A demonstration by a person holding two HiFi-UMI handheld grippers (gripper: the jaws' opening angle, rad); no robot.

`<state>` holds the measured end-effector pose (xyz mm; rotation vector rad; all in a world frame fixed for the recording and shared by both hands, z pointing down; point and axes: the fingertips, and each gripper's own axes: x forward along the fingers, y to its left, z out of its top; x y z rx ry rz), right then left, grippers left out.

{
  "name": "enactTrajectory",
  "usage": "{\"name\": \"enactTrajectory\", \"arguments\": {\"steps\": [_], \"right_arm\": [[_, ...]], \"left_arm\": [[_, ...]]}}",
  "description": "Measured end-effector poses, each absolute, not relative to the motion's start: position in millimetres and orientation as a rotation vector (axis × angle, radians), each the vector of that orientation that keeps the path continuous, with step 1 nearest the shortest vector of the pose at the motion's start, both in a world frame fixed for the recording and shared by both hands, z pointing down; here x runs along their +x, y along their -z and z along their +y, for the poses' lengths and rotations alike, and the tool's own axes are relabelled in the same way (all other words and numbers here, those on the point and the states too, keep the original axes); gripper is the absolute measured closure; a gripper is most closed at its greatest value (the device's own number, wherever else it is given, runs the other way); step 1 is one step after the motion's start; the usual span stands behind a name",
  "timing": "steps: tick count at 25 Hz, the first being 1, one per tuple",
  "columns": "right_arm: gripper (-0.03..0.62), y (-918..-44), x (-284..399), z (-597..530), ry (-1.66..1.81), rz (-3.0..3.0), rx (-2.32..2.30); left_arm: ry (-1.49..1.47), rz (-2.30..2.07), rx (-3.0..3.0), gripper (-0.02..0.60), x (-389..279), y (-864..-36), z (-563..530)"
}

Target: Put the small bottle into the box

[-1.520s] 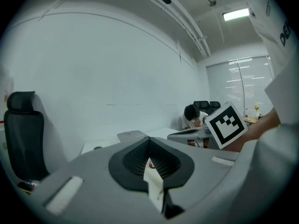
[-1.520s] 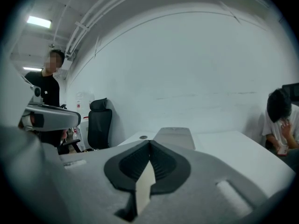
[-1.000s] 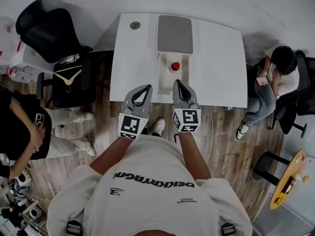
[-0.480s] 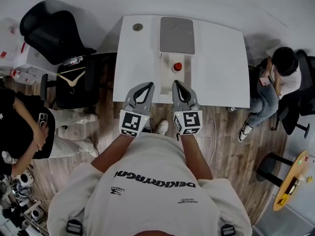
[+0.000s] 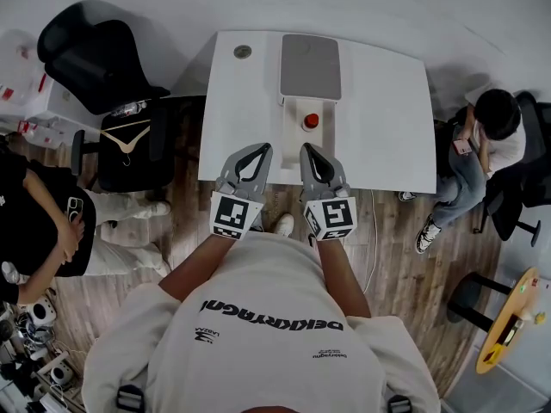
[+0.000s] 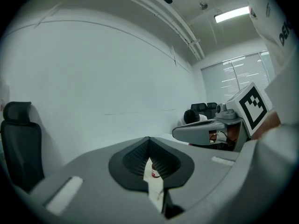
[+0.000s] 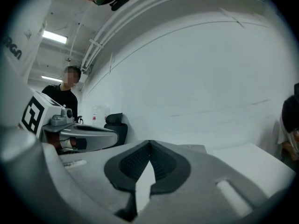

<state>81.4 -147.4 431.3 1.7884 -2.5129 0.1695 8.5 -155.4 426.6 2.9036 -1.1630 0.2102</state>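
Currently, in the head view I log the red-capped small bottle [image 5: 311, 120] upright just before the grey box [image 5: 311, 63] on the desk [image 5: 387, 101], apart from the left gripper [image 5: 260, 148] and right gripper [image 5: 306, 147]. Left gripper view: jaws together, empty. Right gripper view: jaws together, empty.

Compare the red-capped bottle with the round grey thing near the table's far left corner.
The small bottle shows a red top; the round disc is dull grey. The bottle stands mid-table at the near edge of the grey box; the disc lies on bare table left of the box. The bottle sits just ahead of the right gripper; the disc is farther off. Both look round from above; neither is touched.
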Motion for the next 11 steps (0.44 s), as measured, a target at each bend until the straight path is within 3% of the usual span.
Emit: {"name": "enactTrajectory", "arguments": {"steps": [11], "right_arm": [[0.597,-419.2,83.0,-152.5,-0.131,-2.543,1.797]], "left_arm": [[-0.18,-1.171,2.916,0.577,11.1,-418.6,-162.7]]}}
